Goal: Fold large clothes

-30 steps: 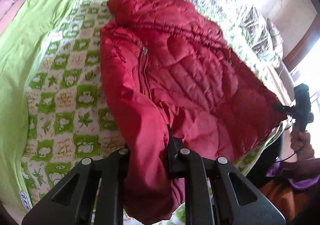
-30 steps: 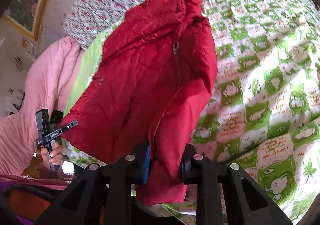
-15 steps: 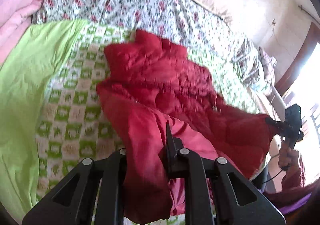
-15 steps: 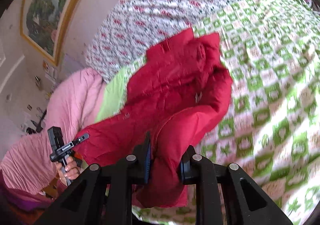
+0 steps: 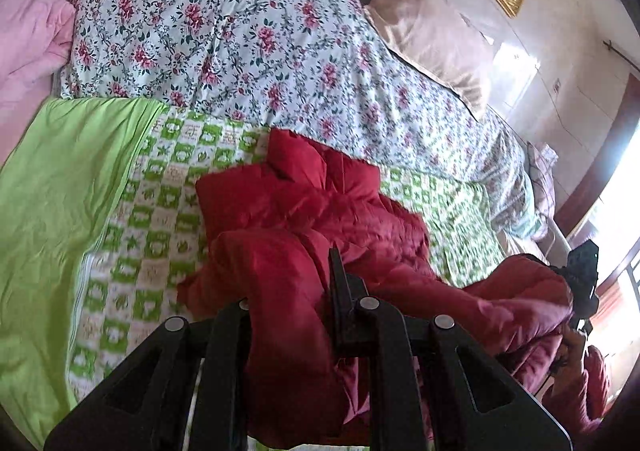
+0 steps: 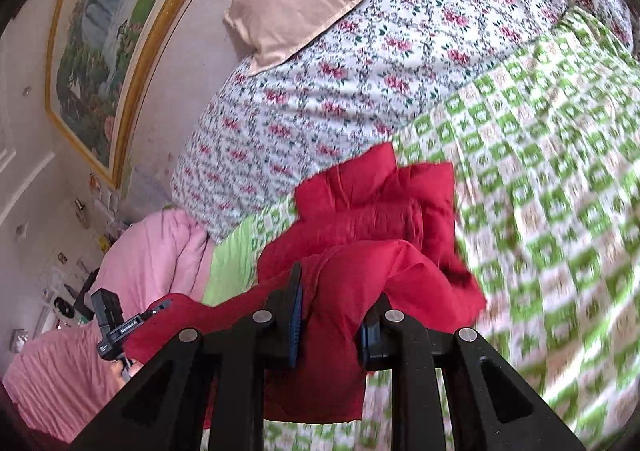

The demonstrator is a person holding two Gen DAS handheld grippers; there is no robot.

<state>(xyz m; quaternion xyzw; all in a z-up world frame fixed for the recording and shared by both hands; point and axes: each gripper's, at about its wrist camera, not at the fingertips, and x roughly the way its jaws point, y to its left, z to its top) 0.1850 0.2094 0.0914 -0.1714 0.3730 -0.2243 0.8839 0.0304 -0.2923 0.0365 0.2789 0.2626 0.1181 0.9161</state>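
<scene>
A red quilted jacket (image 5: pixel 320 211) lies partly on a green-and-white checked bedspread (image 5: pixel 132 251), its near hem lifted and bunched toward the collar. My left gripper (image 5: pixel 288 291) is shut on one bottom corner of the jacket. My right gripper (image 6: pixel 332 299) is shut on the other bottom corner; the jacket (image 6: pixel 372 207) folds over itself in the right wrist view. Each view shows the other gripper at the frame edge: the right gripper (image 5: pixel 582 275) and the left gripper (image 6: pixel 120 323).
A floral duvet (image 5: pixel 240 39) and a beige pillow (image 5: pixel 424 35) lie at the head of the bed. A pink blanket (image 6: pixel 152 251) is heaped at one side. A plain green sheet (image 5: pixel 52 191) borders the bedspread. A framed picture (image 6: pixel 100 51) hangs on the wall.
Both grippers have lifted the jacket's bottom edge and carried it up toward the collar. The flat jacket is now bunched and doubled over. The views tilted up toward the headboard.
</scene>
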